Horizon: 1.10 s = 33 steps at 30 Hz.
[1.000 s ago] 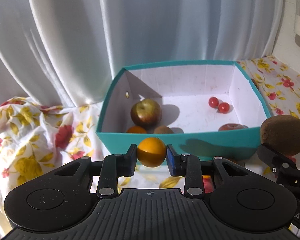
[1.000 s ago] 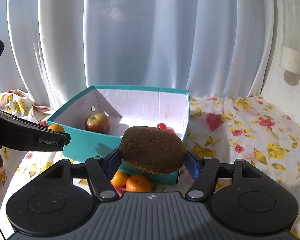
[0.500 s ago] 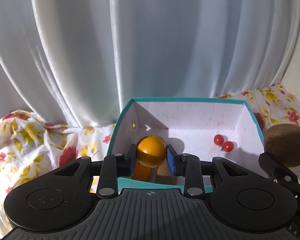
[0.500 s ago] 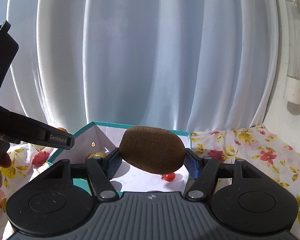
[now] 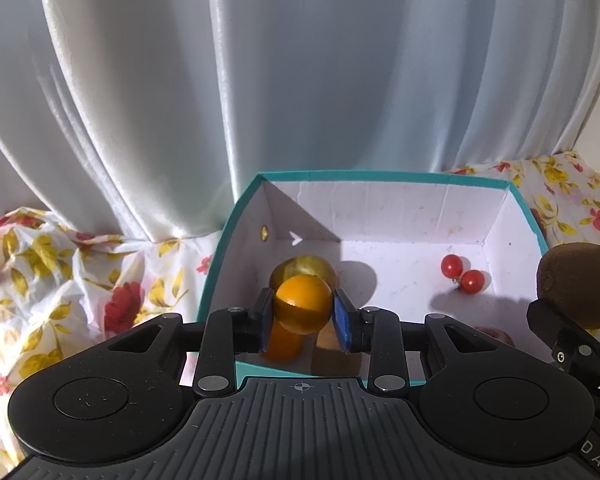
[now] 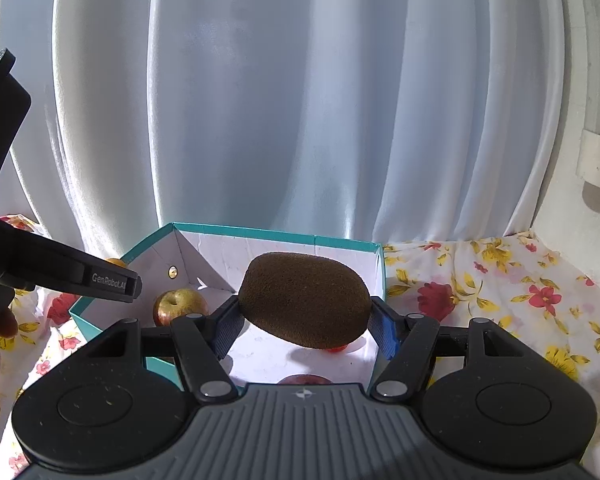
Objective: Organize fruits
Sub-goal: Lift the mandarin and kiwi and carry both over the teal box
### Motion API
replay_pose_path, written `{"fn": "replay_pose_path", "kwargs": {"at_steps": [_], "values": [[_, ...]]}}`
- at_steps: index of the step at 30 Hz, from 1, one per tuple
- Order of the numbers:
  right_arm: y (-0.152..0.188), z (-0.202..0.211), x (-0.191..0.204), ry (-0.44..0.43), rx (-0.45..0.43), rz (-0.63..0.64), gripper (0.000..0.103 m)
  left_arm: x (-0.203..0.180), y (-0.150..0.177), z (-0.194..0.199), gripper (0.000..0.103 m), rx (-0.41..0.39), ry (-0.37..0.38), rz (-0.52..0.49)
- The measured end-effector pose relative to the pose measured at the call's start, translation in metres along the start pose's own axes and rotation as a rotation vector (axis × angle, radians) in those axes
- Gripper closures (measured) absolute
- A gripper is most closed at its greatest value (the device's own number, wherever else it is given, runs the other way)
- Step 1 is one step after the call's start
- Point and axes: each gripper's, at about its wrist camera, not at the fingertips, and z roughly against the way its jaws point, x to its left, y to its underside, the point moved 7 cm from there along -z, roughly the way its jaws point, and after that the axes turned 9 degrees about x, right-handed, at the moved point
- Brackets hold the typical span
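Two grippers are hanging over a teal box [image 5: 524, 208], each carrying a fruit. The left gripper [image 5: 303, 316] is pinching a small orange [image 5: 303, 307] between its blue pads, jaws drawn close on it, and the fruit is sitting above the box's near left corner. Just past the orange, an apple [image 5: 304, 266] is lying on the white floor of the box; directly below the orange a second orange fruit [image 5: 282, 346] is resting against the near wall. Two cherry tomatoes [image 5: 462, 276] are lying side by side well off to the right of these jaws.

The right gripper [image 6: 305, 320] is gripping a kiwi [image 6: 304, 300] lengthwise, jaws standing about half open around it (the fruit is filling the whole gap). The kiwi is hanging over the box's right half. Below it, a reddish fruit [image 6: 304, 380] is peeking out at the near wall. A floral cloth [image 6: 500, 280] is spreading out to the right of the box, and a white curtain [image 6: 300, 100] is hanging beyond.
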Motion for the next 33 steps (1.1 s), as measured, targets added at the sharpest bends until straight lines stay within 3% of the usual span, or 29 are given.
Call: {"fn": "replay_pose_path", "kwargs": {"at_steps": [33], "values": [[0.022, -0.051, -0.005, 0.022, 0.115, 0.029, 0.036, -0.002, 0.008, -0.052, 0.068, 0.105, -0.008, -0.018]]}}
